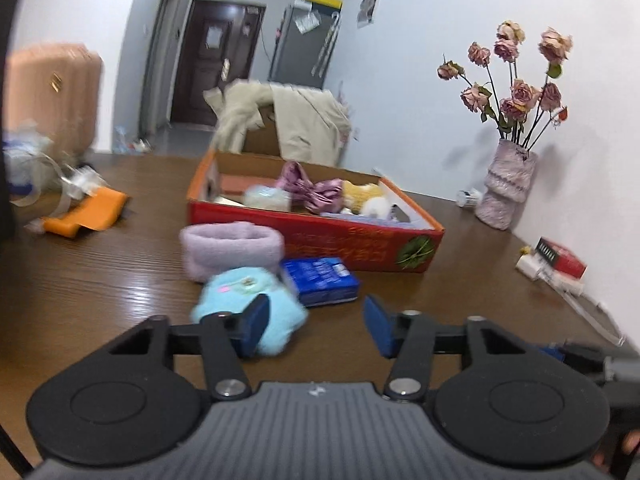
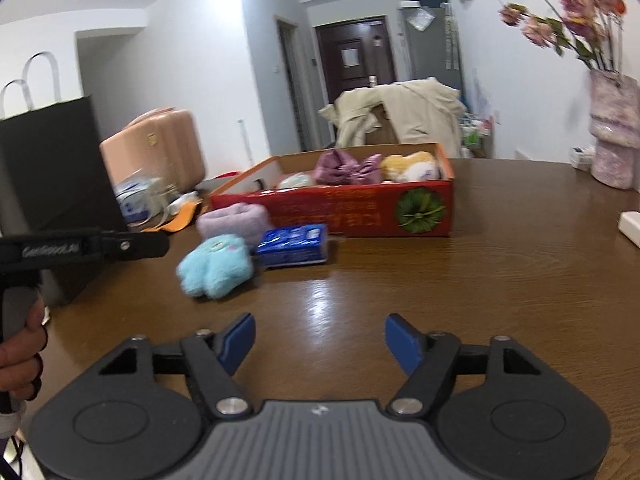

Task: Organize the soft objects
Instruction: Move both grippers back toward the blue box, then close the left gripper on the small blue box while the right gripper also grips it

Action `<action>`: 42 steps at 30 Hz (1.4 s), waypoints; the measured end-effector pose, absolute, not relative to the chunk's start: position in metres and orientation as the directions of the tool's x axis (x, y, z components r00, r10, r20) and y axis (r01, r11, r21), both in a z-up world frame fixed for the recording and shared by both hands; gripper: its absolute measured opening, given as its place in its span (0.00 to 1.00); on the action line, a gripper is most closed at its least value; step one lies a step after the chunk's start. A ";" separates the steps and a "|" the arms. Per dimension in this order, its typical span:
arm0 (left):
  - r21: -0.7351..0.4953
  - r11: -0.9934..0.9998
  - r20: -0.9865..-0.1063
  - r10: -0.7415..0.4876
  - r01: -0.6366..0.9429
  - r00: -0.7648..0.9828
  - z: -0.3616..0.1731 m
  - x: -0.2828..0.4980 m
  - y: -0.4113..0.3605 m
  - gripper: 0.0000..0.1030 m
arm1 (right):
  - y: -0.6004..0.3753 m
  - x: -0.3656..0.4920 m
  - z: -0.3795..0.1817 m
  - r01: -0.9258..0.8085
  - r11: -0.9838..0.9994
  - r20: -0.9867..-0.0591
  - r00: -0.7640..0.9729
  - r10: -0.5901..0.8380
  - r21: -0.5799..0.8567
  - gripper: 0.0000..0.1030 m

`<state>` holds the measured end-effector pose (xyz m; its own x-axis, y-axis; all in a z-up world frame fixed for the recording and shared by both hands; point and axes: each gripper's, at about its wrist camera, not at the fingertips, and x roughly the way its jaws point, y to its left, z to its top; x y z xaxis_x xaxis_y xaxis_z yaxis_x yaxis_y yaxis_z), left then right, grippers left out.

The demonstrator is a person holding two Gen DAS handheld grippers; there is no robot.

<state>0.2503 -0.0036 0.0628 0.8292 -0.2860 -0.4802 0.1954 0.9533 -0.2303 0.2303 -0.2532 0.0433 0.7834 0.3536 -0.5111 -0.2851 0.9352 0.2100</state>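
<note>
A light blue plush toy [image 1: 244, 308] [image 2: 216, 266] lies on the brown table, with a lilac fuzzy band [image 1: 230, 248] [image 2: 234, 220] behind it and a blue tissue pack [image 1: 320, 280] [image 2: 294, 245] to its right. A red cardboard box [image 1: 360, 236] [image 2: 360, 212] behind them holds a purple bow [image 1: 308, 188] [image 2: 348, 168], a yellow plush [image 1: 362, 192] [image 2: 412, 166] and a pale soft item [image 1: 266, 197]. My left gripper [image 1: 316, 324] is open just before the blue plush; its left finger overlaps it. My right gripper [image 2: 320, 344] is open and empty, farther back.
A pink vase of dried roses [image 1: 506, 184] [image 2: 614, 140] stands at the right by the wall. An orange object and clear tape clutter [image 1: 86, 212] lie at the left. A black paper bag [image 2: 52, 184] stands at the left. A red packet and charger [image 1: 556, 260] lie at the right edge.
</note>
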 end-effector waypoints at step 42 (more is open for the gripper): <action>-0.272 0.942 -0.544 -0.318 0.196 0.776 0.021 0.361 -0.037 0.17 | -0.235 0.389 0.016 -0.258 0.836 -0.532 0.672 0.516 0.485 0.22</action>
<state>0.3615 -0.0372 0.0214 0.7765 -0.3184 -0.5438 0.1957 0.9421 -0.2722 0.3889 -0.2353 0.0159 0.6717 0.5160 -0.5316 -0.2584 0.8357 0.4847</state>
